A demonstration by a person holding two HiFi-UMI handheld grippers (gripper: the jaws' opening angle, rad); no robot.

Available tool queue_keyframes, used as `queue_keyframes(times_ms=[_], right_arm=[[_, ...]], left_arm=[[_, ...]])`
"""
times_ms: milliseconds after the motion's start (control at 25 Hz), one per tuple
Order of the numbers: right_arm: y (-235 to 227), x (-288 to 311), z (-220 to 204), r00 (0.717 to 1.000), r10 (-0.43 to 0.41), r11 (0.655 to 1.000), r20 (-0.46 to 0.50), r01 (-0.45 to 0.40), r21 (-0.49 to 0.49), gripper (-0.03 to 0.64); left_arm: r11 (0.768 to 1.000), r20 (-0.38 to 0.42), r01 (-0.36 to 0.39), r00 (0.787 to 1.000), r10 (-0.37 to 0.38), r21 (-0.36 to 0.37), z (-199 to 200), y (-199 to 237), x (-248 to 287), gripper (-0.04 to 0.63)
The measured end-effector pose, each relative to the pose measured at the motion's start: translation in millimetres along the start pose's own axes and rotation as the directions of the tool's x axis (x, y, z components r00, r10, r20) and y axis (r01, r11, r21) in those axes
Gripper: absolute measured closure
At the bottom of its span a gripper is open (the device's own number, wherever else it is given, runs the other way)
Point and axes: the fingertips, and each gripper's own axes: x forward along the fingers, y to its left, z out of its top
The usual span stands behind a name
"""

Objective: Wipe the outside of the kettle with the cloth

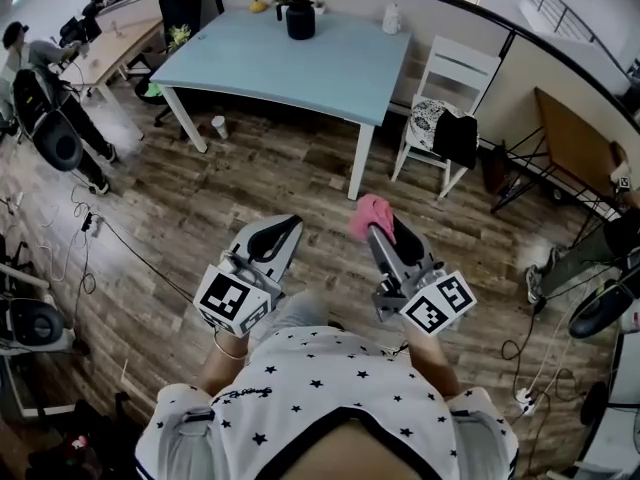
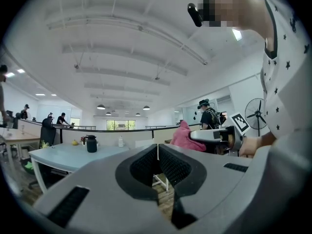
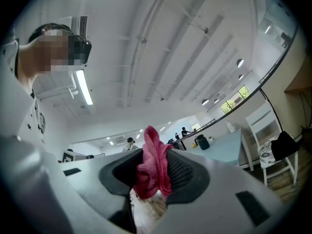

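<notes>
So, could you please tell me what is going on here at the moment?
A person stands on the wooden floor, well back from the light blue table, with tongs in each hand. The right tongs are shut on a pink cloth. The left tongs are shut with nothing between them. The black kettle stands near the table's far edge, out of reach, so wiping has not begun.

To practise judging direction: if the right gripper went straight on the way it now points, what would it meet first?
Nothing close. The right gripper, shut on the pink cloth, points over wooden floor toward the blue table; it tilts upward, so it may pass above it. Depth unclear.
</notes>
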Motion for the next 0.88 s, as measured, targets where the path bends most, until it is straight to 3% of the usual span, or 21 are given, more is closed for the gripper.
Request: queue_keyframes(times_ms=[280, 480, 880], right_arm=[[0, 14, -5, 1.0, 0.024, 1.0, -0.019, -0.024, 0.017, 0.469], [-5, 27, -10, 0.999, 0.018, 1.0, -0.041, -0.018, 0.014, 0.469], [-29, 113, -16, 0.999, 0.01, 1.0, -0.05, -0.009, 0.02, 0.469]], left_arm=[[0.998, 0.003, -0.054, 0.999, 0.054, -0.024, -4, 20, -6, 0.563], [0.998, 0.01, -0.038, 0.999, 0.038, -0.041, -10, 30, 2, 0.563], [0.998, 0.036, -0.023, 0.999, 0.025, -0.053, -6, 116, 33, 0.563]])
